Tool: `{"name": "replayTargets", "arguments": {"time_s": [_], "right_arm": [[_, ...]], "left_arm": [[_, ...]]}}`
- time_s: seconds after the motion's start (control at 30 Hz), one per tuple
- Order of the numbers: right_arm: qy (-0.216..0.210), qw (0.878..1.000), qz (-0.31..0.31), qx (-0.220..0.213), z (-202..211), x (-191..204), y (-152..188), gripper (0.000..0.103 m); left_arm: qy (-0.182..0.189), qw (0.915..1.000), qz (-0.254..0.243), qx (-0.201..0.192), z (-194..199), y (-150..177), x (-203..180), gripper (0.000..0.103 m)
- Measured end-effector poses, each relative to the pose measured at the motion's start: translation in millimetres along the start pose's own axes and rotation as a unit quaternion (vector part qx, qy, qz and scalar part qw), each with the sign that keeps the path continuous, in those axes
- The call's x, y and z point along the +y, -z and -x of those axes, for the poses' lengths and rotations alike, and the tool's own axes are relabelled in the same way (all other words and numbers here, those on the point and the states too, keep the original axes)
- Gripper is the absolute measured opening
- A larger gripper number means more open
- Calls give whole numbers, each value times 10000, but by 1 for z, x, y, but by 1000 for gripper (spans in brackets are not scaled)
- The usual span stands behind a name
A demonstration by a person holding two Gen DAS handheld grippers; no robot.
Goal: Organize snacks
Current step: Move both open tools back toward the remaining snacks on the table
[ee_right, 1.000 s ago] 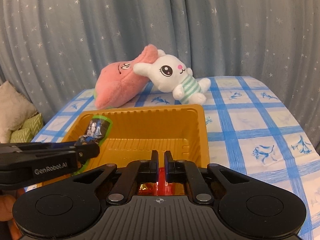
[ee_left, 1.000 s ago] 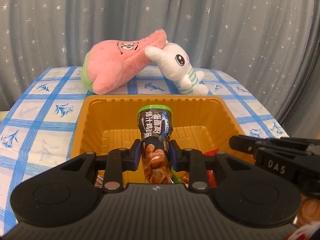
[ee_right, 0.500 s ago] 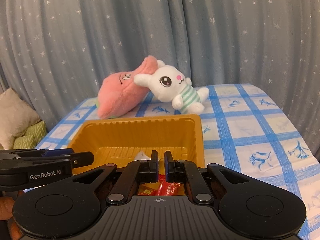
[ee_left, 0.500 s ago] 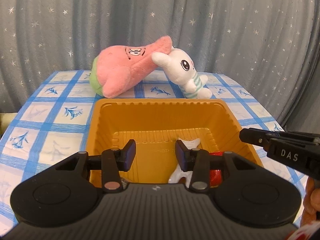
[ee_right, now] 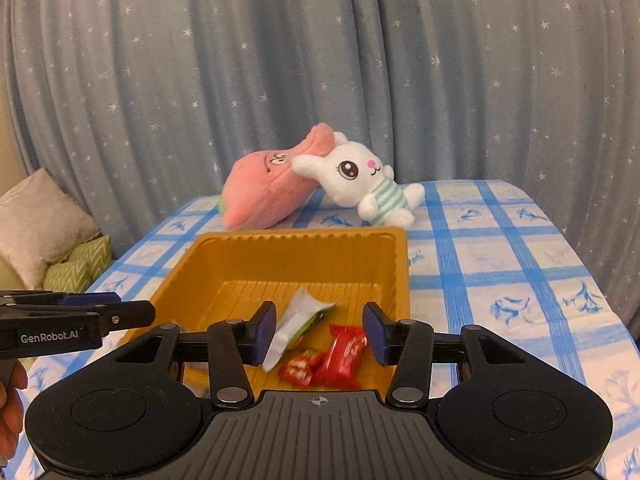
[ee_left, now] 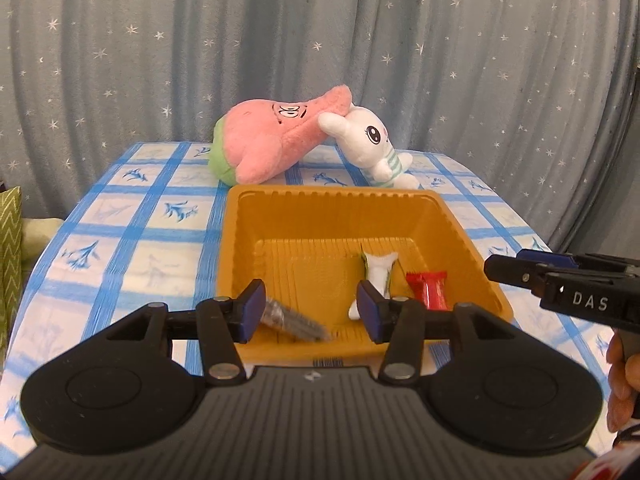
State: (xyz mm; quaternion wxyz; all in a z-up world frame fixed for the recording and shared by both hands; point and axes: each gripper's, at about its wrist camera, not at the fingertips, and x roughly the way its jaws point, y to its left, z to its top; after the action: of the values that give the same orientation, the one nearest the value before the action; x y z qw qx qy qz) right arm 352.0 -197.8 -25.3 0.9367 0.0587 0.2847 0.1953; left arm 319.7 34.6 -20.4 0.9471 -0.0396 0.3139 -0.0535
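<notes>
An orange plastic tray [ee_left: 236, 240] [ee_right: 400, 264] sits on the blue-checked tablecloth. Inside lie a white and green packet [ee_left: 378, 272] [ee_right: 298, 320], a red wrapped candy [ee_left: 428, 290] [ee_right: 344, 356], a smaller red packet [ee_right: 298, 366], and the silvery end of a snack pack [ee_left: 292, 320] at the near wall. My left gripper [ee_left: 310, 312] is open and empty above the tray's near edge. My right gripper [ee_right: 320, 332] is open and empty above the red candies. Each gripper shows at the other view's edge, the right gripper [ee_left: 560, 284] and the left gripper [ee_right: 80, 316].
A pink star plush [ee_left: 276, 144] [ee_right: 268, 188] and a white bunny plush [ee_left: 368, 148] [ee_right: 360, 180] lie behind the tray at the table's back. A grey star-patterned curtain hangs behind. Cushions [ee_right: 52, 240] sit off the table's left side.
My left gripper let go of the dark snack pack, opened and drew back. My right gripper opened, releasing a red candy in the tray, and also pulled back and up.
</notes>
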Motion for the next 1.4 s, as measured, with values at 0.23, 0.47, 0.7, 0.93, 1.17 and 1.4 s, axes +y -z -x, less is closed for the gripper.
{"name": "replayTargets", "arguments": {"time_s": [0.23, 0.47, 0.7, 0.93, 1.17, 1.4], "right_arm": [[-109, 9999, 102, -13, 37, 13, 20, 49], [-157, 9999, 19, 65, 70, 22, 49, 50], [-142, 9996, -49, 256, 97, 31, 87, 50], [0, 9980, -265, 573, 114, 33, 127, 50], [82, 9948, -444, 917, 118, 46, 159, 50], [-213, 9922, -445, 1147, 106, 61, 172, 50]], "left_arm": [[-33, 9998, 194, -49, 44, 28, 12, 54], [-178, 9990, 405, -47, 83, 61, 28, 57], [-297, 9981, 534, 113, 106, 97, 40, 58], [-196, 9983, 358, 417, 118, 126, 37, 58], [-96, 9982, 200, 557, 116, 138, 23, 58], [-98, 9974, 333, 633, 110, 139, 27, 58]]}}
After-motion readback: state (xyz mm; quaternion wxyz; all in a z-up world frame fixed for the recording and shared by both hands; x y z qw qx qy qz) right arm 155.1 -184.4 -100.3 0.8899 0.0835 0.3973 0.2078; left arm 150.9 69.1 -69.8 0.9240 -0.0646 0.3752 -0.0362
